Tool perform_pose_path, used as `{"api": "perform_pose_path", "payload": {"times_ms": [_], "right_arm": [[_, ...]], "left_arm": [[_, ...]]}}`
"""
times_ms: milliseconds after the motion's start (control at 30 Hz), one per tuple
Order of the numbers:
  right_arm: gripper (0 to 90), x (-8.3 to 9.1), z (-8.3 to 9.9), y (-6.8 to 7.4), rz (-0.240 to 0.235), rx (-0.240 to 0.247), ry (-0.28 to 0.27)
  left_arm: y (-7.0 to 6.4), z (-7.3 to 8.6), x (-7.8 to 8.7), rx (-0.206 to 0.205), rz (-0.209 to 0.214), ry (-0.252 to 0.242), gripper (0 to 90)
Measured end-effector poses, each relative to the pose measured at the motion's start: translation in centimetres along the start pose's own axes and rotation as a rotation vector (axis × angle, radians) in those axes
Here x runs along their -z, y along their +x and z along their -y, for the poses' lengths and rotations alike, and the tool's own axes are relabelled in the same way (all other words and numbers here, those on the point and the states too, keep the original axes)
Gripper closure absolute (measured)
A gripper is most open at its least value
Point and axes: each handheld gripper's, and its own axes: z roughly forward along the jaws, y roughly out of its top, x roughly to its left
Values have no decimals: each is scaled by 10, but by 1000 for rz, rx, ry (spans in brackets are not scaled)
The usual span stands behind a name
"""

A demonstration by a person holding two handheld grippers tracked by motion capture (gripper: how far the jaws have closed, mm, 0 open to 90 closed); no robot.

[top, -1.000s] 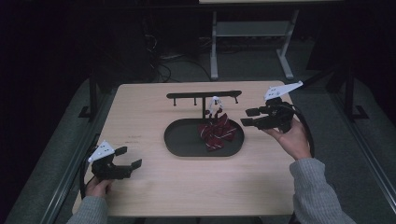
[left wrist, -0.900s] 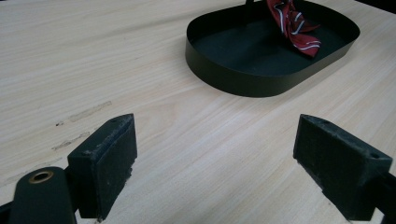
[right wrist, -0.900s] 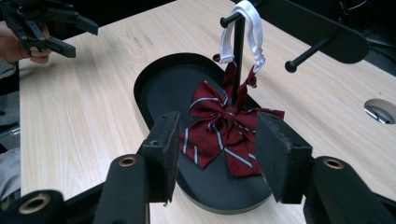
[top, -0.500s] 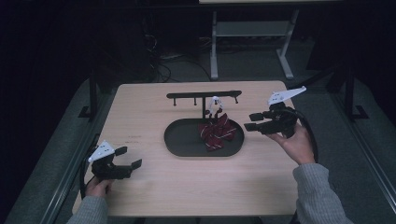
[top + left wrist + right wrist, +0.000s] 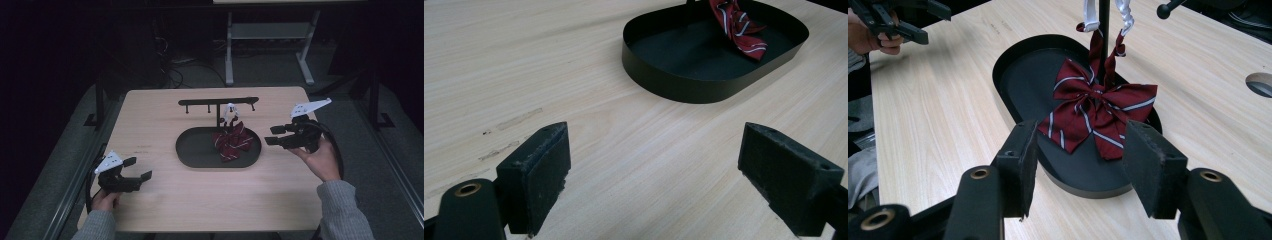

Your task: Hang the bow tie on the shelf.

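A dark red striped bow tie (image 5: 233, 141) (image 5: 1095, 116) hangs by its white strap (image 5: 1089, 17) from a black rack (image 5: 219, 103) and rests in the right half of a black oval tray (image 5: 197, 149) (image 5: 684, 85). My right gripper (image 5: 273, 136) (image 5: 1078, 165) is open just right of the tray, its jaws pointing at the bow tie with a gap between. My left gripper (image 5: 137, 168) (image 5: 654, 175) is open low over the table's front left corner, with bare wood between its pads; the tray lies well ahead of it.
The wooden table (image 5: 165, 115) has a round cable hole (image 5: 1261, 83) near the rack's far side. The rack's crossbar carries several short pegs. A metal desk frame (image 5: 270, 35) and cables stand on the dark floor behind the table.
My right gripper has drawn back to the right, away from the bow tie and tray. The left gripper has stayed put.
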Motion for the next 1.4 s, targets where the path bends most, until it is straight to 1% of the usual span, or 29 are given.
{"api": "perform_pose_path", "payload": {"times_ms": [100,333,500,967,1100,1233,1333,1400], "right_arm": [[474,2,3,1,3,5,-10],[464,2,14,1,7,-12,-2],[464,4,22,1,9,-24,-10],[452,3,42,0,13,-53,8],[451,4,49,0,16,-59,5],[447,4,58,-1,17,-80,15],[446,5,62,-1,17,-82,13],[445,6,67,-1,20,-92,12]], "left_arm": [[0,0,0,0,0,0,130],[0,0,0,1,0,0,130],[0,0,0,-1,1,2,130],[0,0,0,-2,1,5,130],[0,0,-1,-1,2,9,130],[0,0,-1,-3,1,12,130],[0,0,-1,-3,1,11,130],[-1,0,-1,-4,2,9,130]]}}
